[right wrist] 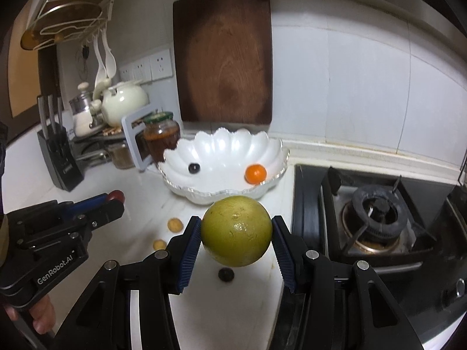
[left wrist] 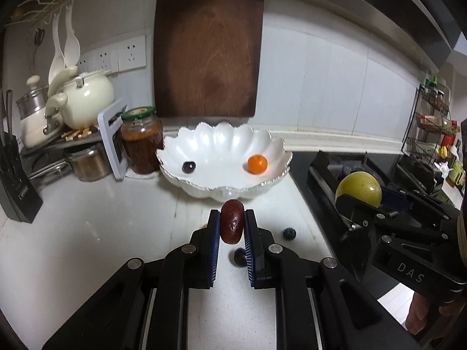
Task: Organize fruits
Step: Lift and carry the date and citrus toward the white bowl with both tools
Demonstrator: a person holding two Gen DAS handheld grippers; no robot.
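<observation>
Red date pinched in left gripper jaws; green-yellow citrus clamped in right gripper, both above the surface before the white bowl. Bowl holds a small orange and dark grape. Loose berries and small yellow fruits remain.

"DAS" on right gripper; "GenRobot.AI" on left gripper.

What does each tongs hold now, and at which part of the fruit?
The left tongs pinch a dark red oblong fruit across its narrow sides. The right tongs clamp a round yellow-green fruit at its widest middle.
</observation>
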